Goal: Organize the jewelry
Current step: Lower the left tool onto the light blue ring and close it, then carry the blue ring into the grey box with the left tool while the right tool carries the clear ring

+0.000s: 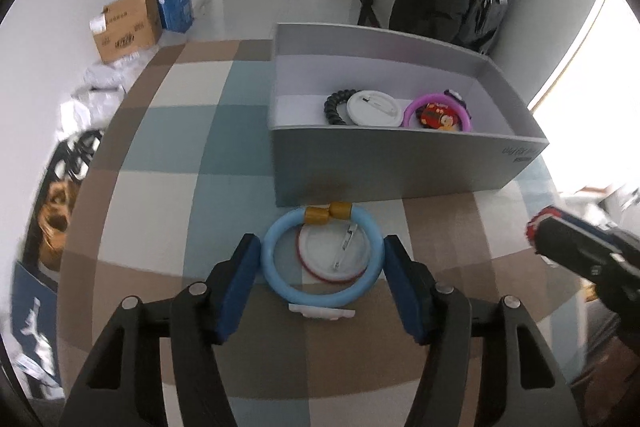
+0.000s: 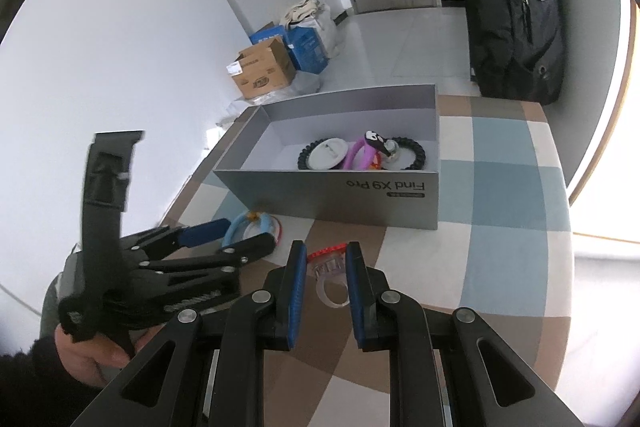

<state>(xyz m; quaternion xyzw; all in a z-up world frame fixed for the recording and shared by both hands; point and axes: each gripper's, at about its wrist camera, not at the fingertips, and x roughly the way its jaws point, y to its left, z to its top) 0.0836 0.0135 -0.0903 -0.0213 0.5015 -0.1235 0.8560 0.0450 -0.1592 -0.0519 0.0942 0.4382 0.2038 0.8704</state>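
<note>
Here we have the left gripper spread wide around the light blue bangle, its pads just outside the ring, which lies on the checked cloth just in front of the grey box. The right gripper pinches a clear ring with a red top, also in front of the box. Inside the box we see a purple bangle and a black beaded bracelet.

In the left wrist view a bangle is placed at centre around a pin badge, below the box holding bracelets.
</note>
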